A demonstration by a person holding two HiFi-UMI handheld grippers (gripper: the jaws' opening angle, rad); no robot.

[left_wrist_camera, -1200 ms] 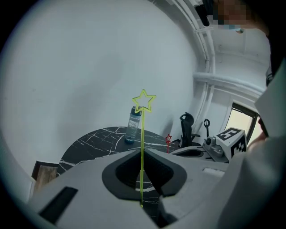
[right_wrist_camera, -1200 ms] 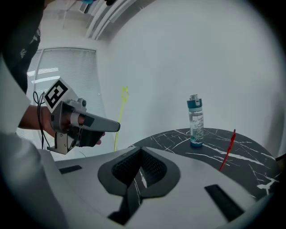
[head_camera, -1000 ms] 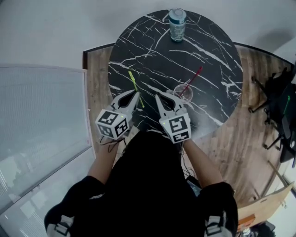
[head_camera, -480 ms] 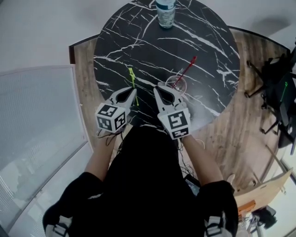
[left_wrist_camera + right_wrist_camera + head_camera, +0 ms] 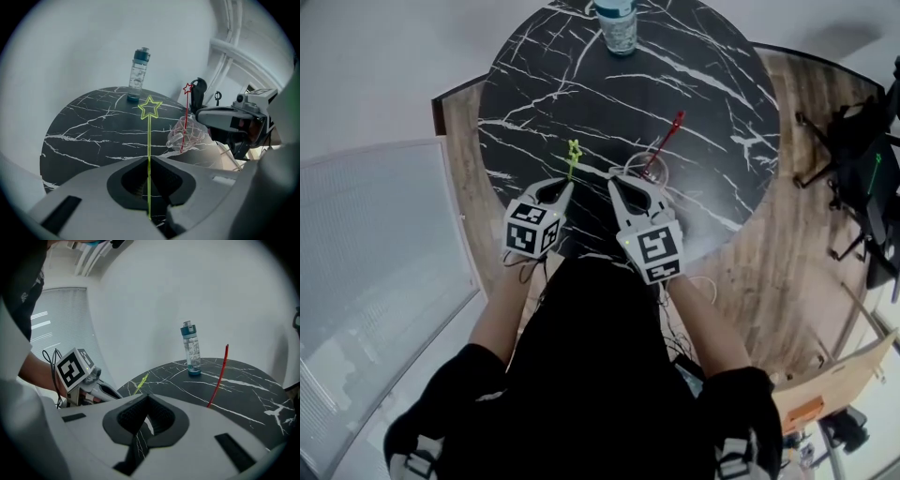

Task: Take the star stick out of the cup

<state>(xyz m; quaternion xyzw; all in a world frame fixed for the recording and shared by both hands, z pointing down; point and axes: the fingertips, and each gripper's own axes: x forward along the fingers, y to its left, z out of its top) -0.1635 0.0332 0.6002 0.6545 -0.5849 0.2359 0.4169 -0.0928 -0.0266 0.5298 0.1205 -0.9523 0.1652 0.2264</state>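
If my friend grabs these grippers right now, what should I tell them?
Left gripper: shut on the yellow star stick, star end poking out past the jaws.
Right gripper: shut, empty, beside the cup.
Red star stick: leaning in the cup on the black table.
Done: the yellow stick is not in the cup.
Left: probably put it down, then pull the red one out.
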